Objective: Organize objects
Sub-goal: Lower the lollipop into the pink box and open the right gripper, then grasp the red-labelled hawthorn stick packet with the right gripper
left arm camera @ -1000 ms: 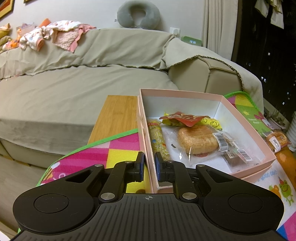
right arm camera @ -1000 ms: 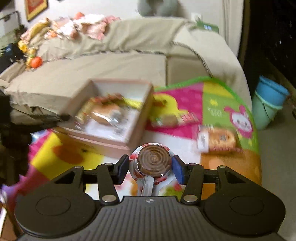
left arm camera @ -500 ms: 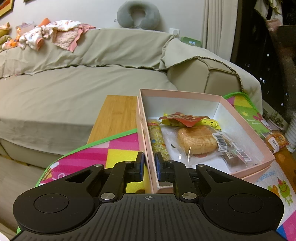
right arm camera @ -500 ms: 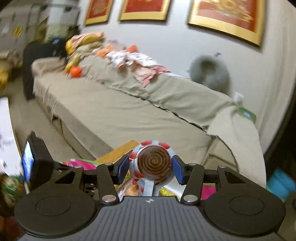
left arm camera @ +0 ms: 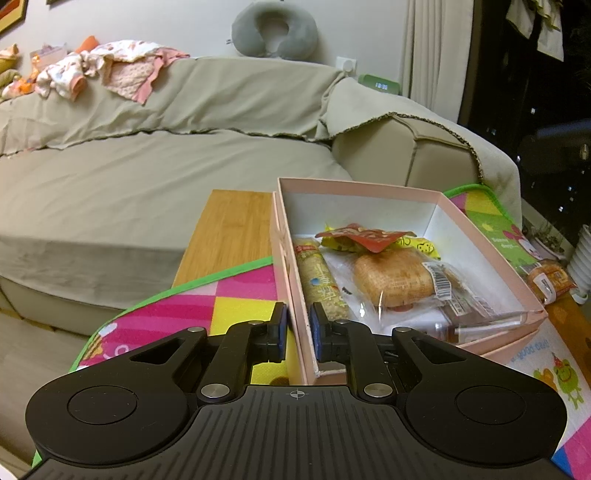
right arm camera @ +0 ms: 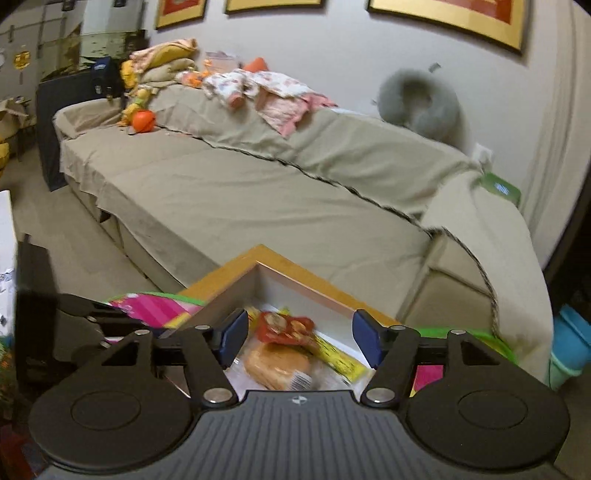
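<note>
A pink box stands on a colourful mat and holds a wrapped bun, a long cracker pack, a red packet and a yellow packet. My left gripper is shut on the box's near left wall. My right gripper is open and empty above the box, over the bun and red packet. A lollipop stick lies at the box's near end.
A beige sofa with clothes and a grey neck pillow lies behind the wooden table. Another wrapped bun sits on the mat at right. A blue bucket stands on the floor.
My right gripper has opened and let go of the lollipop, which it carried from the mat to above the box. The left gripper has kept its hold on the box wall.
</note>
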Tool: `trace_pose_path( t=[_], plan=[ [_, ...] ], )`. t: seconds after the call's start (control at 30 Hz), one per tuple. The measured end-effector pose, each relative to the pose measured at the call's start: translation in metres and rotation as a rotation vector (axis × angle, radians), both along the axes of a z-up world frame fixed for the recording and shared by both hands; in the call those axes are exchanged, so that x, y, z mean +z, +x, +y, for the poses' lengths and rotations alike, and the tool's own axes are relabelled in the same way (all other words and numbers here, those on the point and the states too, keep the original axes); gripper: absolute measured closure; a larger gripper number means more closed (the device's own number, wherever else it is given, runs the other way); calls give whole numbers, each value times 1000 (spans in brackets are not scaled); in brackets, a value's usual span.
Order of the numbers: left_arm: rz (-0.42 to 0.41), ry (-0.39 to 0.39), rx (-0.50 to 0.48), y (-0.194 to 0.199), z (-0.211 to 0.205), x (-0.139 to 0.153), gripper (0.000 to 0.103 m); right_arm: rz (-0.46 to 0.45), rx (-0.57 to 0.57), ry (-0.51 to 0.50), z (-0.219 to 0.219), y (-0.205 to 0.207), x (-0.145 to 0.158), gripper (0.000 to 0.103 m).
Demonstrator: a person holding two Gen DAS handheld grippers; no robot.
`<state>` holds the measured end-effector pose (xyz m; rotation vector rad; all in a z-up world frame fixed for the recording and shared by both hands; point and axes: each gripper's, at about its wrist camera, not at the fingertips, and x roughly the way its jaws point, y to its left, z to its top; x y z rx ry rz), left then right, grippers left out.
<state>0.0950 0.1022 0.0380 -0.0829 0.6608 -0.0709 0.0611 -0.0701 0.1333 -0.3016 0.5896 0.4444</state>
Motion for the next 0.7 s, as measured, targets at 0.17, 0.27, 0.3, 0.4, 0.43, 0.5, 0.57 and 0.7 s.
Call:
trace_pose_path(
  t=[0.17, 0.27, 0.3, 0.4, 0.43, 0.5, 0.57, 0.7],
  plan=[
    [0, 1, 0, 0, 0, 0, 88, 86, -128, 37, -42, 18, -17, 36],
    [0, 2, 0, 0, 0, 0, 88, 148, -211, 68, -66, 28, -30, 36],
    [0, 3, 0, -1, 0, 0, 88, 172, -229, 83, -73, 31, -34, 36],
    [1, 3, 0, -1, 0, 0, 88, 235, -227, 131, -83, 30, -44, 36],
    [0, 3, 0, -1, 0, 0, 88, 242, -220, 131, -82, 31, -45, 36],
    [0, 3, 0, -1, 0, 0, 88, 242, -209, 125, -81, 29, -47, 35],
    [0, 3, 1, -1, 0, 0, 88, 245, -228, 134, -85, 34, -47, 34],
    [0, 2, 0, -1, 0, 0, 88, 326, -350, 210, -104, 58, -59, 28]
  ],
)
